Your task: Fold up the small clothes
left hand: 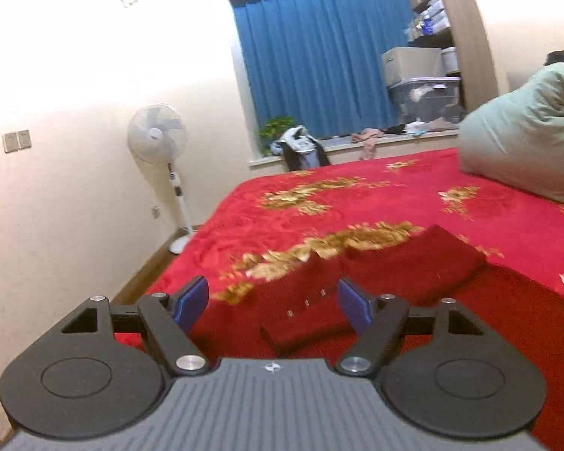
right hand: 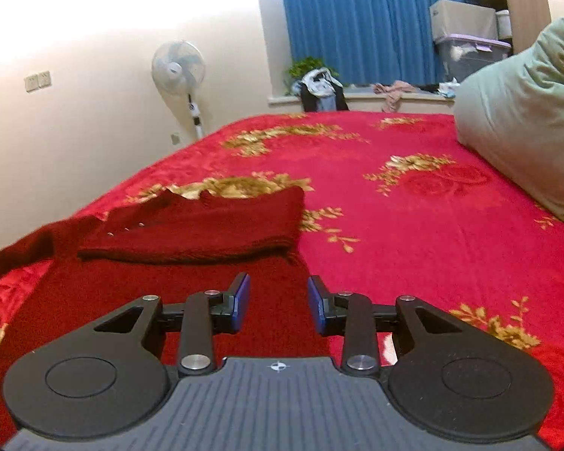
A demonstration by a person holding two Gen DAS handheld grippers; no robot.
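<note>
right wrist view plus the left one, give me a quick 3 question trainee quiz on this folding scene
1. True or false: the right gripper is clamped on the sweater.
2. Multiple choice: what lies at the right end of the bed? A) a laptop B) a green quilt C) a basket
3. Fill in: the left gripper is ____, with nothing between its pads.

Key
1. False: its pads stand apart with nothing pinched, above the sweater's edge.
2. B, the green quilt.
3. Open.
</note>
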